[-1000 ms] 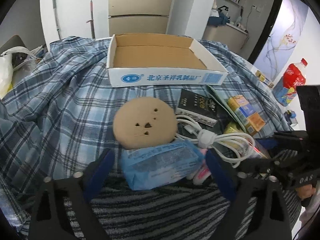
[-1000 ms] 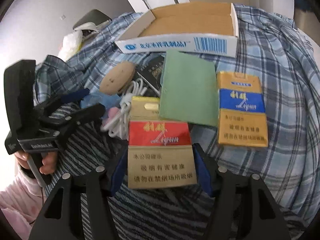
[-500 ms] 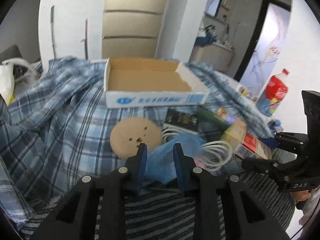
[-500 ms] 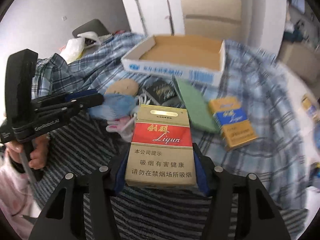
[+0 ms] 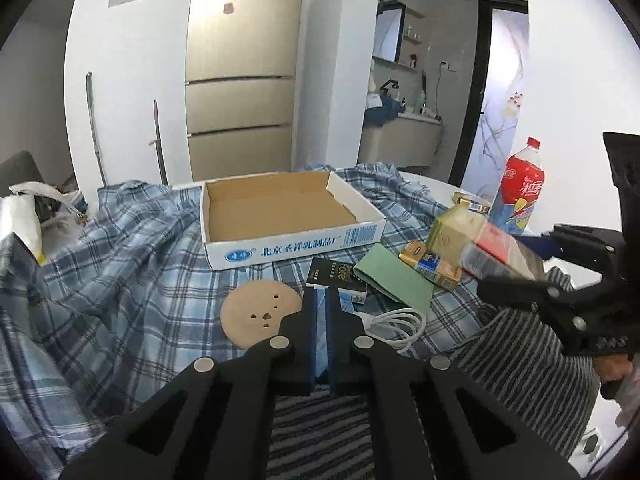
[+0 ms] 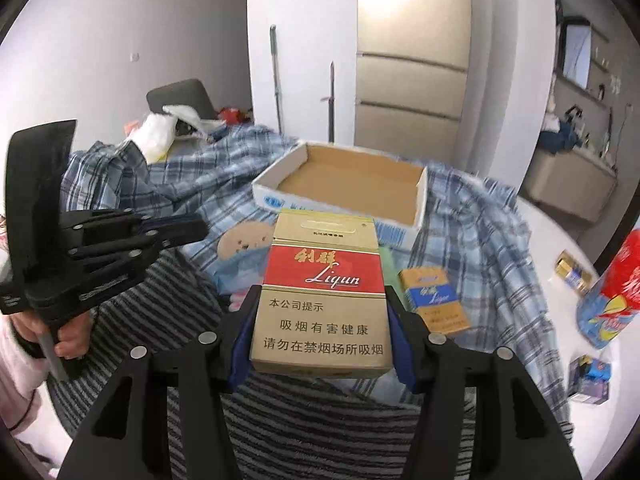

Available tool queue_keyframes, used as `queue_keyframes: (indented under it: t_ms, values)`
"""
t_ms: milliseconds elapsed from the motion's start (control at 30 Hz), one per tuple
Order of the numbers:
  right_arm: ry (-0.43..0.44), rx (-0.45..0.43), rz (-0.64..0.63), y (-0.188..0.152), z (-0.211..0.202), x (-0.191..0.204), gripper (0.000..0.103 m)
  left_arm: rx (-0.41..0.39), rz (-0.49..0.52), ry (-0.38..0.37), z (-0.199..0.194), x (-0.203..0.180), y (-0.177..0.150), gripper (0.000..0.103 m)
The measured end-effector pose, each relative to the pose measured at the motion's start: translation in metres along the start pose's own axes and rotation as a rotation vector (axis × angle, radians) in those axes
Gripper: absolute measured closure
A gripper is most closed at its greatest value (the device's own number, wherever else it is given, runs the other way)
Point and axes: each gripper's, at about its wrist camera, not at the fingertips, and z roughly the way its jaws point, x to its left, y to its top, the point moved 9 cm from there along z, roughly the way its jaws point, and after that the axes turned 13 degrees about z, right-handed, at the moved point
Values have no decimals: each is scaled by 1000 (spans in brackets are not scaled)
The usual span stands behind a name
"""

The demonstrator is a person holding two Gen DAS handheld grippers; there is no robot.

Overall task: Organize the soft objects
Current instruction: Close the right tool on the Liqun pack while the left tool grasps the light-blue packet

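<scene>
While the right claw point(image 6: 322, 334) is gripping a red and gold cigarette pack point(image 6: 322, 288) between its blue pads, holding it upright above the striped cloth point(image 6: 304, 428), the cardboard box point(image 6: 344, 194) is sitting open farther back on the plaid blanket point(image 6: 472, 224), with only its bare brown floor showing inside. Just beyond the left claw point(image 5: 319, 334), whose blue pads are standing nearly together with a thin gap between them, a round tan plush face point(image 5: 262, 314) is lying flat on the blanket. I cannot tell whether anything is pinched in that gap. Beside the plush, a coiled white cable point(image 5: 394, 326), one black pack point(image 5: 338, 276), one green pouch point(image 5: 394, 278) and one blue and yellow pack point(image 5: 430, 266) are lying near each other. At the right, one red soda bottle point(image 5: 518, 188) is standing on the white tabletop point(image 6: 552, 280).
</scene>
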Motion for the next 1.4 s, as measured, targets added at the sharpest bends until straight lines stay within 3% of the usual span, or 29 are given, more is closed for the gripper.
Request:
queue_keyframes:
  t_ms: [200,333,367,467,500,600,733,867,967,1200,1233,1267,1300,1400]
  values:
    - [-3,-68,-1,7,-8,0,47,24,-16,19,-16,12,-7,99]
    - [16,-82,-3,6,-6,1,47,128,5,-12,-5,8,-21,97]
    - [19,-82,-1,6,-4,1,47,161,-6,-23,1,7,-25,89]
    - [33,-80,13,5,3,-2,47,207,8,-50,17,1,-30,14]
    - [36,-78,14,5,5,-3,47,197,38,-40,19,-1,-29,13]
    - [37,-76,11,4,12,-6,47,240,137,-16,30,-6,-27,13]
    - [43,-83,15,1,18,-8,47,284,42,-61,50,3,-26,13]
    - [59,-73,30,-2,24,-10,47,291,-13,-77,67,11,-21,35]
    - [78,-59,48,-3,27,-12,47,312,-11,-101,76,8,-23,43]
    - [89,-22,33,-9,35,-8,47,356,8,-120,93,3,-39,46]
    - [89,-21,33,-9,36,-8,47,353,9,-118,92,3,-39,49]
    - [89,-20,35,-9,36,-9,47,342,8,-110,92,3,-38,67]
    - [90,-20,36,-9,36,-9,47,336,10,-120,91,2,-38,74]
    - [90,-15,50,-10,37,-11,47,314,38,-111,86,-3,-35,84]
